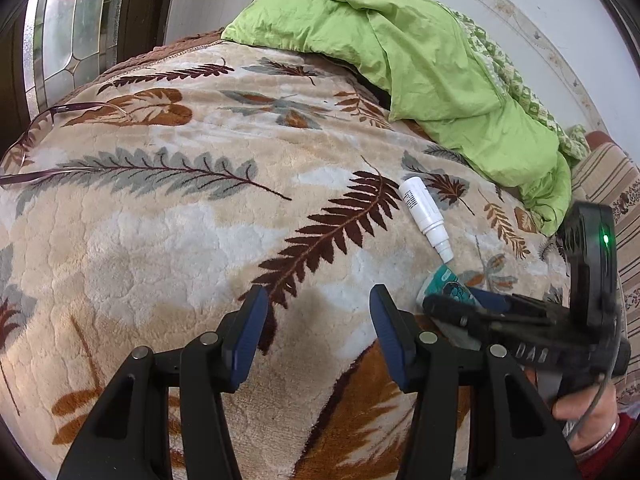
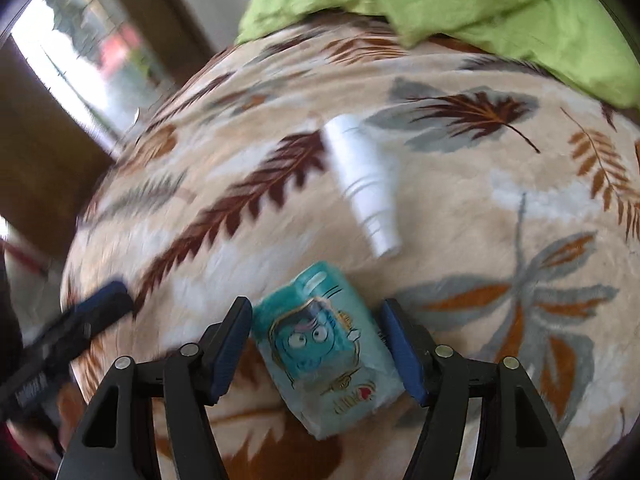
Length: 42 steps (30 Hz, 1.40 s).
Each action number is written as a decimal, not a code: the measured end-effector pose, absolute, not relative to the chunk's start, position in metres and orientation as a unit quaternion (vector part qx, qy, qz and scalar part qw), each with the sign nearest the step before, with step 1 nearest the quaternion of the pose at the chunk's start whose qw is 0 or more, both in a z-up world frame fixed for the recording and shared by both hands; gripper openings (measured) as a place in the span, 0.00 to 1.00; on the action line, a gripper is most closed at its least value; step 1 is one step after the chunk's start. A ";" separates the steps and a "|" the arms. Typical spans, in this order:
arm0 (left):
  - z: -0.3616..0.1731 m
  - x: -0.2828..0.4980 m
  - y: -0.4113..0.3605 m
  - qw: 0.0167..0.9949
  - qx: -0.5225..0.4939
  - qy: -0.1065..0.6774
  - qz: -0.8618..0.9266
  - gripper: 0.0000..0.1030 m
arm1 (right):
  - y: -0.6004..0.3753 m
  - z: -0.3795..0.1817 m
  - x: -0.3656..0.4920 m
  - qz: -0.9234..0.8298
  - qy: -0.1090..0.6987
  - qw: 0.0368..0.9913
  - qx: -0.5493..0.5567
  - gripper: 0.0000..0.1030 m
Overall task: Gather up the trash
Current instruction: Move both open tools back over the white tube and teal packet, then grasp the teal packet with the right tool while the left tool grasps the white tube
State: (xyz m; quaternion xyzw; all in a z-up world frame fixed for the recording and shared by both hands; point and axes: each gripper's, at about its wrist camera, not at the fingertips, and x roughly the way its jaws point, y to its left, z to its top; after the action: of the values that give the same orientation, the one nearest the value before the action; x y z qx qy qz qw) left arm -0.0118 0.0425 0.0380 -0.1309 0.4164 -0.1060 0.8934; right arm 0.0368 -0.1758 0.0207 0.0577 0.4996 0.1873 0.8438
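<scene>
A teal tissue pack (image 2: pixel 320 344) with a cartoon face lies on the leaf-patterned blanket (image 2: pixel 460 216). My right gripper (image 2: pixel 316 308) is open around the pack, one blue pad on each side and a small gap to each. Just beyond the pack lies a white spray bottle (image 2: pixel 362 184), on its side. In the left wrist view the same bottle (image 1: pixel 426 216) and the pack's corner (image 1: pixel 442 282) lie at the right, with the right gripper (image 1: pixel 460 302) over the pack. My left gripper (image 1: pixel 316 304) is open over bare blanket, with nothing between its fingers.
Crumpled green bedding (image 1: pixel 420 60) is piled at the back right. A pair of eyeglasses (image 1: pixel 52 136) lies on the blanket at the far left. A striped cushion (image 1: pixel 600 176) borders the right edge. A glass-panelled door (image 1: pixel 68 32) stands behind at the left.
</scene>
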 end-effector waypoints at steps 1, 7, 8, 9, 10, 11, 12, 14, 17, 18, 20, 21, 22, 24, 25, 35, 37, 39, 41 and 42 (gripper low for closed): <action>0.038 -0.012 0.042 0.894 -0.129 0.416 -0.106 0.50 | -0.171 0.020 0.032 0.185 0.499 0.845 0.043 0.69; 0.039 -0.014 0.040 0.895 -0.126 0.414 -0.109 0.50 | -0.156 0.015 0.013 0.129 0.492 0.861 -0.014 0.54; 0.040 -0.015 0.039 0.895 -0.127 0.413 -0.111 0.50 | -0.157 0.016 0.012 0.121 0.491 0.863 -0.010 0.50; 0.040 -0.015 0.038 0.895 -0.127 0.413 -0.115 0.50 | -0.157 0.017 0.010 0.114 0.490 0.864 -0.004 0.45; 0.040 -0.015 0.037 0.895 -0.125 0.412 -0.117 0.50 | -0.160 0.019 0.005 0.100 0.486 0.868 0.008 0.42; 0.040 -0.016 0.035 0.895 -0.122 0.412 -0.118 0.50 | -0.162 0.022 0.002 0.090 0.480 0.872 0.020 0.36; 0.040 -0.016 0.034 0.895 -0.121 0.412 -0.122 0.50 | -0.166 0.026 -0.003 0.078 0.473 0.877 0.035 0.32; 0.039 -0.016 0.030 0.890 -0.123 0.418 -0.137 0.50 | -0.177 0.034 -0.019 0.051 0.451 0.887 0.084 0.31; 0.038 -0.016 0.024 0.885 -0.123 0.422 -0.151 0.50 | -0.192 0.043 -0.043 0.017 0.420 0.897 0.138 0.31; 0.039 -0.015 0.021 0.885 -0.122 0.422 -0.153 0.50 | -0.197 0.046 -0.050 0.008 0.409 0.900 0.147 0.31; 0.041 -0.015 0.016 0.884 -0.123 0.423 -0.158 0.50 | -0.202 0.050 -0.056 -0.005 0.394 0.907 0.150 0.31; 0.043 -0.015 0.012 0.884 -0.121 0.422 -0.160 0.50 | -0.205 0.051 -0.058 -0.011 0.385 0.910 0.153 0.31; 0.044 -0.014 0.009 0.883 -0.120 0.423 -0.161 0.50 | -0.212 0.054 -0.060 -0.017 0.373 0.914 0.160 0.31; 0.049 -0.008 0.001 0.876 -0.133 0.430 -0.173 0.50 | -0.220 0.057 -0.062 -0.023 0.358 0.917 0.174 0.31; 0.052 -0.002 -0.003 0.869 -0.146 0.436 -0.181 0.50 | -0.225 0.058 -0.063 -0.027 0.352 0.918 0.182 0.31; 0.051 0.084 -0.064 0.836 -0.172 0.490 -0.179 0.49 | -0.256 0.066 -0.074 -0.055 0.318 0.919 0.224 0.31; 0.042 0.101 -0.069 0.828 -0.179 0.504 -0.166 0.43 | -0.263 0.067 -0.076 -0.059 0.314 0.919 0.231 0.32; 0.031 0.115 -0.075 0.822 -0.183 0.518 -0.153 0.38 | -0.269 0.067 -0.076 -0.063 0.312 0.918 0.236 0.32; 0.026 0.123 -0.082 0.823 -0.174 0.521 -0.148 0.39 | -0.273 0.066 -0.075 -0.061 0.312 0.917 0.240 0.32; 0.023 0.127 -0.085 0.824 -0.169 0.522 -0.145 0.38 | -0.274 0.065 -0.074 -0.061 0.312 0.917 0.241 0.31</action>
State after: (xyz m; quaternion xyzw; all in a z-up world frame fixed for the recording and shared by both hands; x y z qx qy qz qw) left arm 0.1266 -0.0851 0.0229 -0.1691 0.5217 -0.1446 0.8236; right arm -0.0739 -0.2736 0.0651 0.2414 0.3123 -0.0614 0.9168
